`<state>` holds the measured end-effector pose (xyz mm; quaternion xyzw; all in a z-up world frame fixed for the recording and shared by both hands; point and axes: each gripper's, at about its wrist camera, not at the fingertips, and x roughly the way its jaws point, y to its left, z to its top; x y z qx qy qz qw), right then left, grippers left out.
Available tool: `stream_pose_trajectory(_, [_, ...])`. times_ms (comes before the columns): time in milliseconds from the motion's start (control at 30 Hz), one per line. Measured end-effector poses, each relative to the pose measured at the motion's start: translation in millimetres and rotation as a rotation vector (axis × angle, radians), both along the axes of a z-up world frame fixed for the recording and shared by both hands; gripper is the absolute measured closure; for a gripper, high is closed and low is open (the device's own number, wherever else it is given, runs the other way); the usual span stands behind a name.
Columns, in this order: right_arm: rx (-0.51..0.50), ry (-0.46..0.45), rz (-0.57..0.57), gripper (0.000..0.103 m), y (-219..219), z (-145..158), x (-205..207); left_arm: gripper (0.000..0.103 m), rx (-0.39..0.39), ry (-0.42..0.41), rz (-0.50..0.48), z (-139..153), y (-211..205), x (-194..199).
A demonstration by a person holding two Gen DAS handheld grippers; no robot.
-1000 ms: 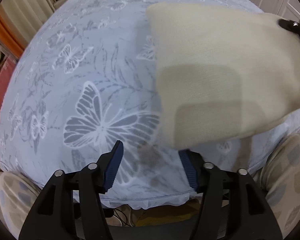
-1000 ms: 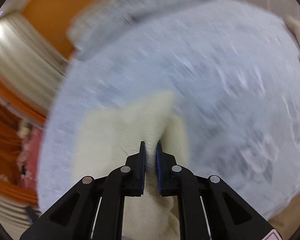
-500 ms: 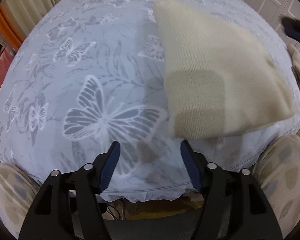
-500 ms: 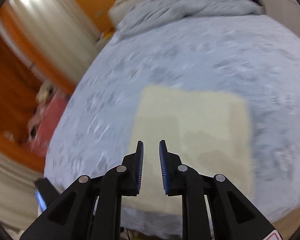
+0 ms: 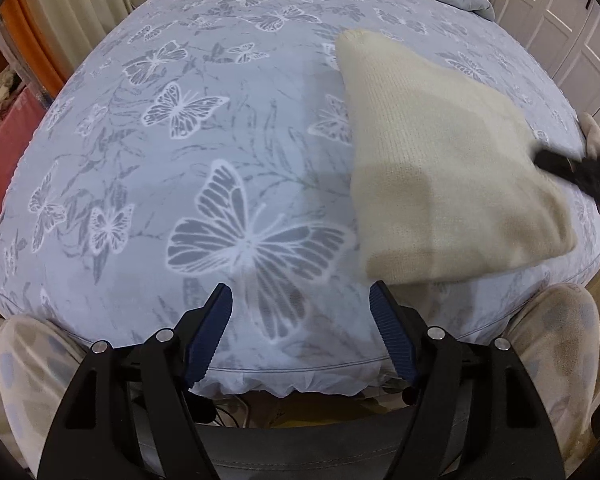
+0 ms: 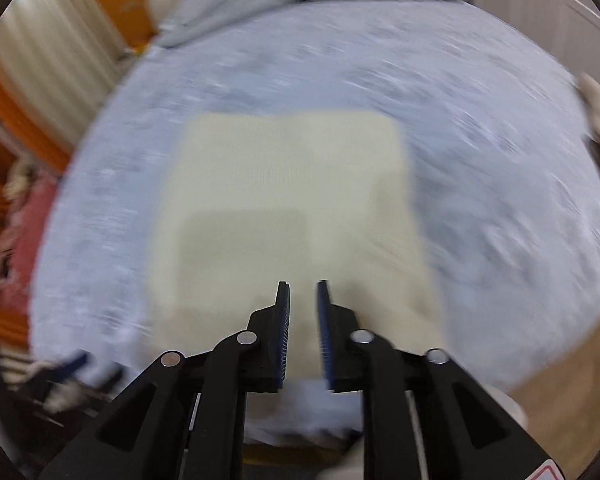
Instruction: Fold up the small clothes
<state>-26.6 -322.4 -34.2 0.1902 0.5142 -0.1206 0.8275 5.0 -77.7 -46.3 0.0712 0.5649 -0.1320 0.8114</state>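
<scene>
Cream knit (image 5: 440, 168) lies free; left tongs (image 5: 300, 332) spread wide — right tongs (image 6: 303, 332) seemingly narrowly parted.

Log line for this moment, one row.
left tool: open, empty | right tool: slightly open, empty | cream knitted garment: folded, flat on blue butterfly-print bedsheet

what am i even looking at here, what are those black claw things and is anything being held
Each black claw is a hand-held two-finger tool with a fisheye camera behind it, so each picture looks forward along its fingers. The left tool hangs open above a blue butterfly bedsheet. The right tool is slightly open, holding nothing; its blurred picture suggests it is moving. A folded cream knit garment lies flat on the bed, held by neither. The person's patterned knees show at the bottom.
</scene>
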Motion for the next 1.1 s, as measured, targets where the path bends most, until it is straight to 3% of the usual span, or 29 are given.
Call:
stream_pose_trajectory(100, [0.082,-0.034,-0.083,0.081,-23.1,-7.1,-23.9,0.034,0.002,-0.006,-0.009,0.3,-4.2,-0.5])
stream_pose_trajectory(133, [0.119,-0.063,-0.103,0.067,-29.3,-7.1,-31.5,0.034,0.003,-0.006,-0.012,0.2,-5.4,-0.8])
stream_pose_trajectory(200, [0.093,-0.061,-0.13,0.042,-28.9,-8.5,-35.3,0.034,0.004,-0.002,-0.015,0.1,-8.2,-1.7])
stream_pose_trajectory(333, [0.093,-0.056,-0.113,0.042,-30.9,-14.9,-32.1,0.029,0.004,0.006,-0.023,0.0,-13.9,-3.1])
stream_pose_trajectory(367, [0.112,-0.042,-0.107,0.042,-36.2,-21.5,-26.2,0.027,0.004,0.008,-0.03,-0.2,-16.3,-4.0])
stream_pose_trajectory(400, [0.11,-0.019,-0.101,0.052,-37.6,-27.1,-21.0,0.027,0.005,0.009,-0.04,-0.8,-19.4,-5.1])
stream_pose_trajectory(433, [0.103,-0.006,-0.088,0.08,-38.8,-31.0,-15.9,0.026,0.008,0.008,-0.047,-1.5,-22.6,-6.6])
stream_pose_trajectory(467, [0.133,-0.015,-0.06,0.092,-39.5,-30.8,-11.5,0.026,0.016,0.006,-0.064,-4.1,-27.5,-7.7])
stream_pose_trajectory(533, [0.168,-0.053,-0.054,0.091,-41.3,-19.7,-9.4,0.028,0.054,0.0,-0.097,-12.0,-37.7,-8.5])
stream_pose_trajectory(633, [0.21,-0.209,-0.023,0.093,-41.7,26.2,-13.2,0.035,0.11,-0.002,-0.137,-24.7,-51.8,-4.7])
stream_pose_trajectory(700, [0.257,-0.308,-0.023,0.093,-46.4,53.7,-19.4,0.039,0.116,-0.014,-0.131,-25.4,-52.9,-1.0])
stream_pose_trajectory(733, [0.251,-0.319,-0.024,0.093,-49.1,57.3,-21.5,0.046,0.112,-0.012,-0.125,-25.4,-52.4,1.9])
stream_pose_trajectory(800, [0.177,-0.208,-0.052,0.093,-58.0,32.7,-18.2,0.048,0.09,0.002,-0.108,-25.9,-51.2,7.2])
stream_pose_trajectory(833, [0.092,-0.041,-0.061,0.093,-62.4,-8.9,-11.2,0.048,0.09,0.014,-0.093,-28.4,-50.7,11.2])
stream_pose_trajectory(900, [0.141,0.118,-0.057,0.093,-65.1,-63.1,-9.6,0.049,0.098,0.038,-0.078,-35.4,-51.6,15.8])
stream_pose_trajectory(933, [0.188,0.118,-0.091,0.093,-70.9,-66.5,-12.8,0.05,0.101,0.056,-0.071,-40.8,-51.6,17.0])
stream_pose_trajectory(1000, [0.176,0.087,-0.084,0.092,-71.2,-52.1,-11.4,0.051,0.14,0.074,-0.06,-52.5,-52.4,16.7])
stream_pose_trajectory(1100, [0.104,0.084,-0.078,0.089,-64.2,-33.6,-12.3,0.05,0.161,0.075,-0.057,-55.9,-51.9,13.8])
